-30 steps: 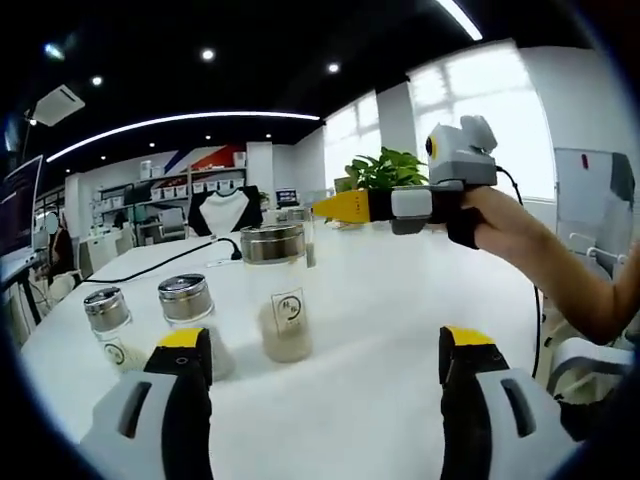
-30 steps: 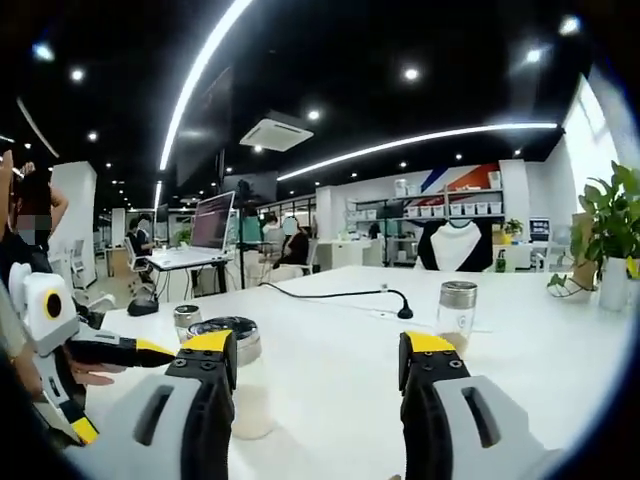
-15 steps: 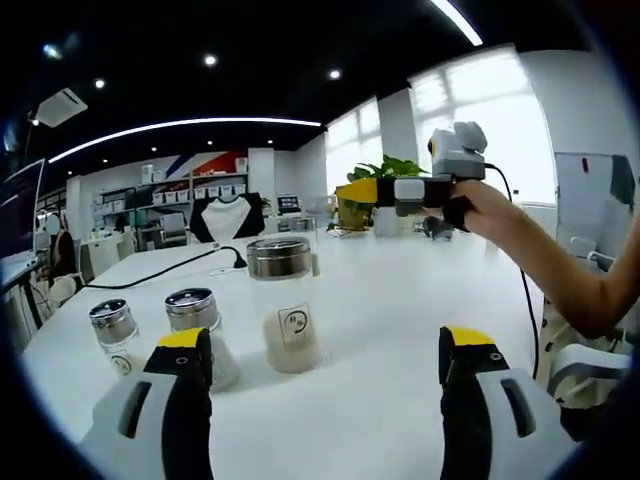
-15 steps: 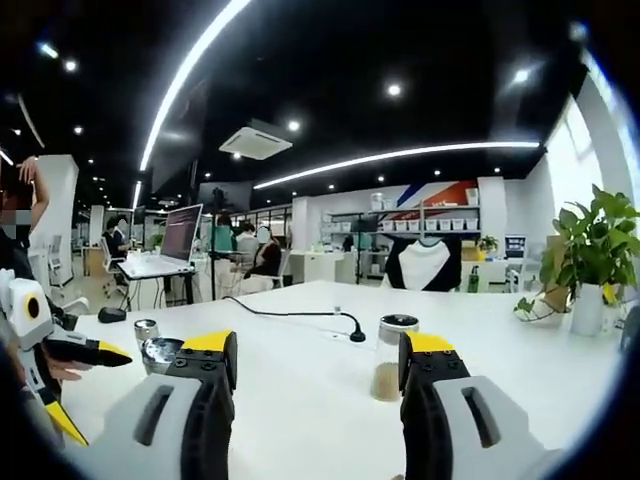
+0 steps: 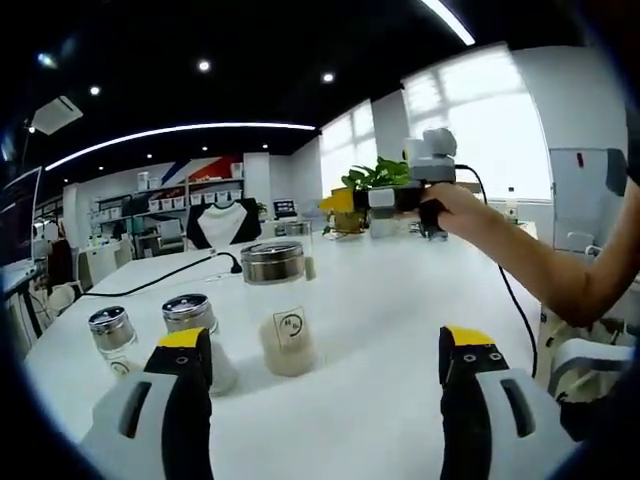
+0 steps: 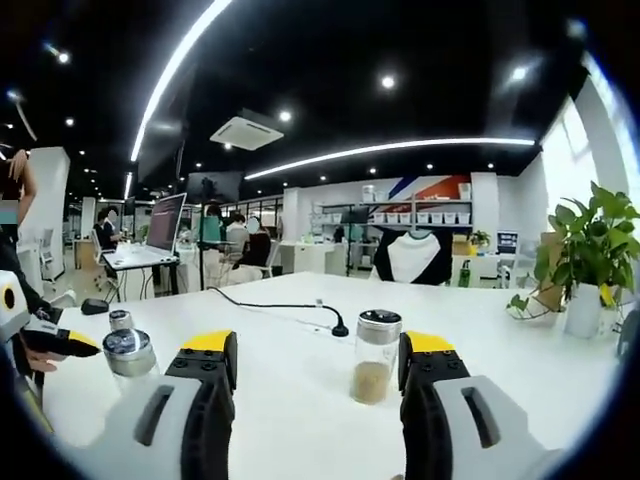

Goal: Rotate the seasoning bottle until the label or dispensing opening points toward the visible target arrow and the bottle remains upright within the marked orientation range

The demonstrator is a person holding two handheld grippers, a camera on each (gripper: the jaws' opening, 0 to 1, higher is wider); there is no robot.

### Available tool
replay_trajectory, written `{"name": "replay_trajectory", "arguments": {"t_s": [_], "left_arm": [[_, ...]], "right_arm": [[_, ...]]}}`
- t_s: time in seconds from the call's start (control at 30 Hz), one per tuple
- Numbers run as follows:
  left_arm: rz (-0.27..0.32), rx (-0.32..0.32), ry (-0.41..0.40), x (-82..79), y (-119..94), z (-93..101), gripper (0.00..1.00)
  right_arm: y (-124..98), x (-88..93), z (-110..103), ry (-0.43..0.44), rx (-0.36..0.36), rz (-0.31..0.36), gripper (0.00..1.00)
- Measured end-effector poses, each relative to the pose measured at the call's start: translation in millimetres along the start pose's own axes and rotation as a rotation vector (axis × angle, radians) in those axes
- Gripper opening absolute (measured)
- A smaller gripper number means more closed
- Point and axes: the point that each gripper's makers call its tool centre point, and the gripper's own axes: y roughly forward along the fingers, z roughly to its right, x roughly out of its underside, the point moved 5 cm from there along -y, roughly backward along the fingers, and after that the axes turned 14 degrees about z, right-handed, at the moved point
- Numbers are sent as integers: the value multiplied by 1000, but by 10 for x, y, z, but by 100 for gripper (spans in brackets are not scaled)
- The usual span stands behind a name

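Three steel-capped seasoning jars upright on a white table [image 5: 400, 300]: tall labelled jar [image 5: 282, 308] just ahead between the spread, empty fingers of the left gripper [image 5: 325, 375], two small shakers [image 5: 190, 325] partly hidden behind its left finger. Right gripper [image 6: 318, 375], also spread and empty, now nearer a fourth bottle [image 6: 375, 355] than a second ago; label there perhaps unreadable. Target arrow too unclear to place
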Motion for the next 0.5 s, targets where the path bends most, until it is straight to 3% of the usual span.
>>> {"name": "replay_trajectory", "arguments": {"t_s": [0.27, 0.5], "left_arm": [[-20, 10, 9, 47, 38, -48, 99], [-17, 26, 0, 60, 95, -51, 100]], "right_arm": [[191, 202, 158, 2, 29, -38, 63], [316, 256, 261, 4, 51, -49, 62]]}}
